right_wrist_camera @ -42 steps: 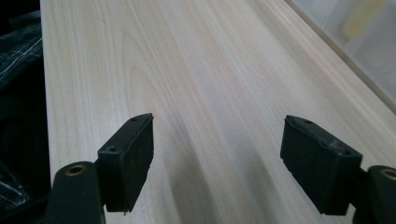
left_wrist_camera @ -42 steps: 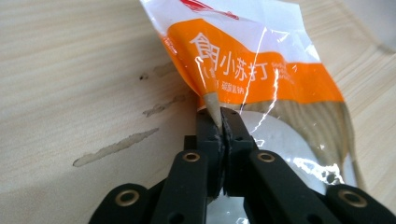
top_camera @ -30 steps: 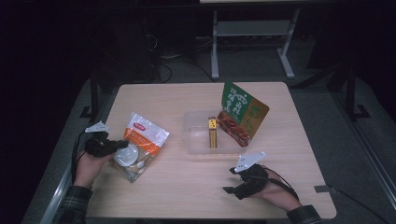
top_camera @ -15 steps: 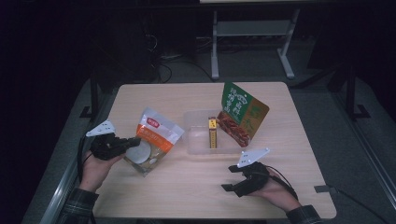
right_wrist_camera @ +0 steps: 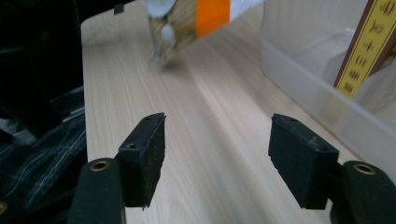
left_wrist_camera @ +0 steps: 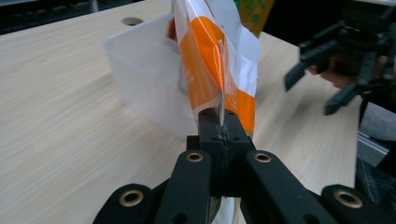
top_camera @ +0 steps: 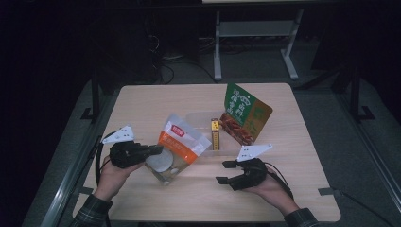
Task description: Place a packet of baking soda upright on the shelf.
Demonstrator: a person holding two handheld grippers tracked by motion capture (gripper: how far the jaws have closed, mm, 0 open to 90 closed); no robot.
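Observation:
An orange and white snack bag (top_camera: 182, 146) with a clear window hangs tilted above the table, its top edge close to a clear plastic container (top_camera: 198, 118). My left gripper (top_camera: 156, 150) is shut on the bag's left edge; in the left gripper view the jaws pinch the bag (left_wrist_camera: 219, 60) with the container (left_wrist_camera: 140, 74) just behind it. My right gripper (top_camera: 226, 172) rests low near the front of the table, open and holding nothing. In the right gripper view its jaws (right_wrist_camera: 217, 149) stand wide apart, and the bag (right_wrist_camera: 196, 18) hangs farther off.
A narrow yellow and brown box (top_camera: 215, 134) stands in the container, and a green snack bag (top_camera: 246, 113) leans at the container's right side. Bare wooden tabletop (top_camera: 156, 101) lies behind and to the left. The table's front edge runs close to both hands.
My left gripper has carried the orange bag to the right, toward the container, and raised it more upright. The right gripper has barely moved.

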